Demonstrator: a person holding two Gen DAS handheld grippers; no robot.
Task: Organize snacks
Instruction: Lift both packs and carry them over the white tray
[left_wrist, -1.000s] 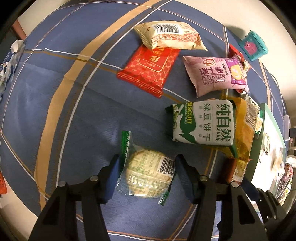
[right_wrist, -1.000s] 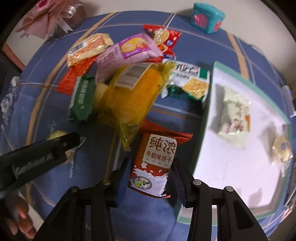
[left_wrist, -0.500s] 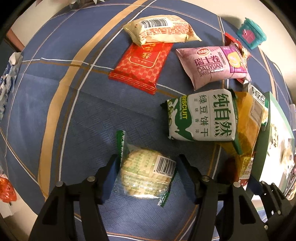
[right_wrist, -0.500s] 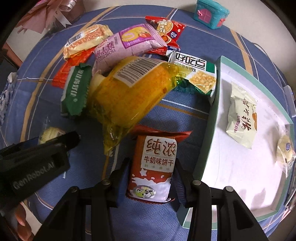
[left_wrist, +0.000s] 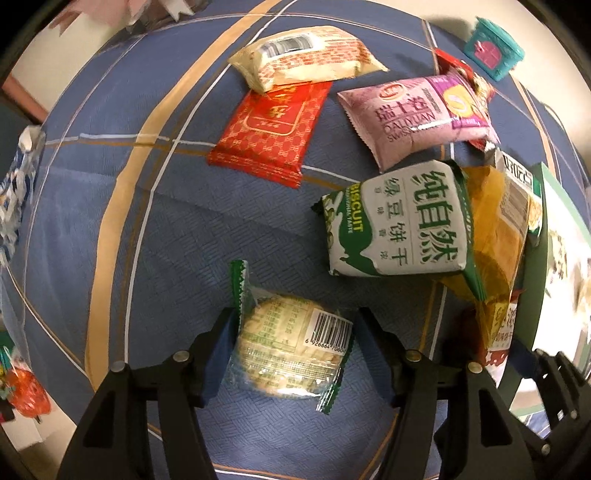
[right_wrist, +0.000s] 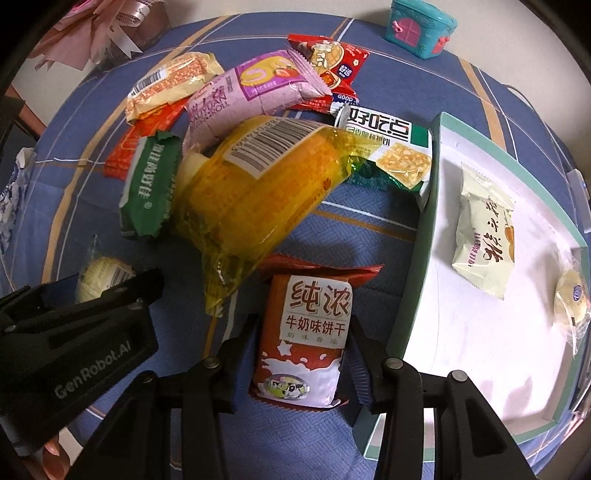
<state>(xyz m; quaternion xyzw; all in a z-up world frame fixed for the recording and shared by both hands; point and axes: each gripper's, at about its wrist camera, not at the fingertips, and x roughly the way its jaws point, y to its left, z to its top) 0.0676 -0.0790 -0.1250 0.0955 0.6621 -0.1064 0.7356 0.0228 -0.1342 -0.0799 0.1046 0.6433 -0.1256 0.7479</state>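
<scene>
The clear round-biscuit packet (left_wrist: 291, 349) lay on the blue cloth (left_wrist: 184, 240) between the left gripper (left_wrist: 293, 343) fingers, which were opening. The red milk-biscuit packet (right_wrist: 306, 332) lay beside the green-rimmed box (right_wrist: 417, 258), between the right gripper (right_wrist: 301, 354) fingers, also opening.

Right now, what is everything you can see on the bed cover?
Round biscuit pack: 1, clear and green, between left claw's fingers.
Milk biscuit pack: 1, red-brown, between right claw's fingers.
Corn pack: 1, yellow, middle.
Green biscuit pack: 1, beside corn pack.
Pink roll pack: 1, far side.
Red flat pack: 1, far side.
Box: 1, green rim, white inside, right.
Left claw: 1, black, opening.
Right claw: 1, black, opening.
</scene>
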